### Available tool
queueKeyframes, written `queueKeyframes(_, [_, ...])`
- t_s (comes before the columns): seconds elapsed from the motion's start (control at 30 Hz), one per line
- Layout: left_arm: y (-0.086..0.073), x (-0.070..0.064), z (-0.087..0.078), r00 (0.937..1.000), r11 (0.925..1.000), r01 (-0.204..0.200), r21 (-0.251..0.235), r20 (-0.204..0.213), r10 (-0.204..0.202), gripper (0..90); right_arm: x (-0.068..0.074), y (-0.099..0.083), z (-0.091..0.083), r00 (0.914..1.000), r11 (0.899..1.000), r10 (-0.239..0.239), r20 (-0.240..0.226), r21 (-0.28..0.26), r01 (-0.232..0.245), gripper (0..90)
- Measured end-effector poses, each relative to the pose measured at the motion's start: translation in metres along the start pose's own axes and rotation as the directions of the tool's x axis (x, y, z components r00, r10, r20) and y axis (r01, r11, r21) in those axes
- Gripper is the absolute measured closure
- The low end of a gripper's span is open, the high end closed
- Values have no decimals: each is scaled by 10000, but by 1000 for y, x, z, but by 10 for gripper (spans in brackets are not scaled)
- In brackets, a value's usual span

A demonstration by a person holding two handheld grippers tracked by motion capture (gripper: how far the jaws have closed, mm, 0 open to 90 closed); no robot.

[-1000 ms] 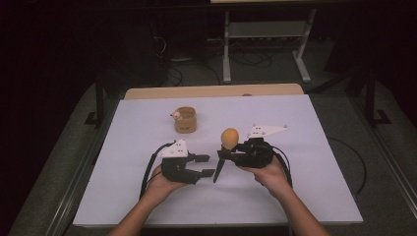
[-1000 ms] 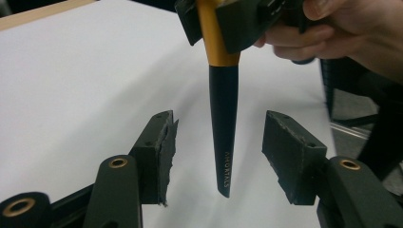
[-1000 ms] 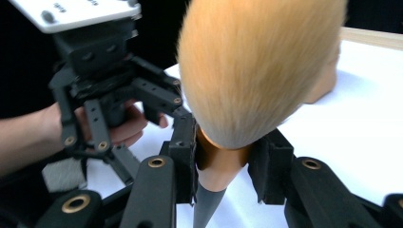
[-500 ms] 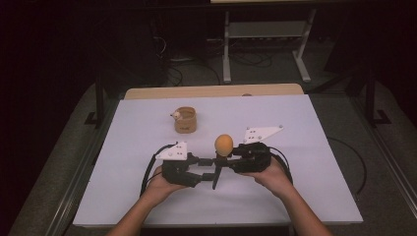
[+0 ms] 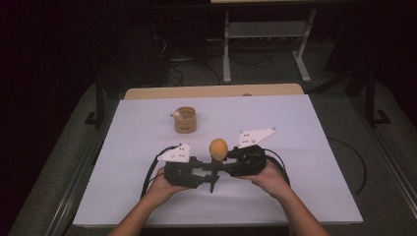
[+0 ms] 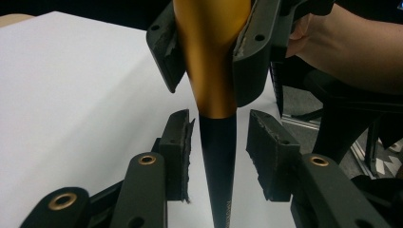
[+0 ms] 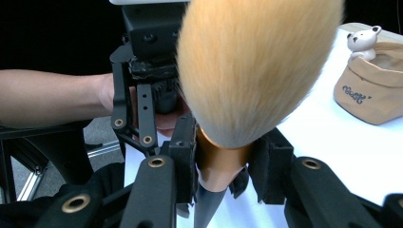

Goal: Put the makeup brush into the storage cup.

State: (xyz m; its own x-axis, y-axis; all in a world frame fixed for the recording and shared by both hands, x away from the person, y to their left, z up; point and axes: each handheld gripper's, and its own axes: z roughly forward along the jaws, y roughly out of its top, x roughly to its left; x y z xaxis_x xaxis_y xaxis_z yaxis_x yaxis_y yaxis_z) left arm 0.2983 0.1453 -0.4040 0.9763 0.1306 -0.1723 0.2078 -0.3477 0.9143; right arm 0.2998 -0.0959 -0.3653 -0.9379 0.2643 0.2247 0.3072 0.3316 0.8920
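A makeup brush stands upright over the white table, with a fluffy orange head (image 5: pixel 218 147), a gold ferrule (image 6: pixel 212 61) and a black pointed handle (image 6: pixel 219 161). My right gripper (image 7: pixel 221 159) is shut on the gold ferrule, just under the bristles (image 7: pixel 252 66). My left gripper (image 6: pixel 218 130) faces it, jaws open on either side of the black handle with a small gap at each pad. In the high view the left gripper (image 5: pixel 199 171) and the right gripper (image 5: pixel 228 164) meet nose to nose near the table's front middle.
A tan pouch-shaped cup (image 5: pixel 185 121) with a small bear figure on its rim (image 7: pixel 363 39) stands behind and to the left. The white table sheet (image 5: pixel 314 142) ends on dark floor all around. A metal stand (image 5: pixel 265 34) is beyond the table.
The right gripper has carried the brush leftward and slightly nearer, up to the left gripper. The brush handle now sits between the left gripper's open jaws.
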Motion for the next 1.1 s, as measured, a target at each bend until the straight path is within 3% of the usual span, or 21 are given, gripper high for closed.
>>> queueKeyframes(1.1, [0, 1, 1, 9995, 9992, 312, -254, -32, -313, 737, 2, 0, 4, 9993, 9993, -376, 28, -23, 376, 645])
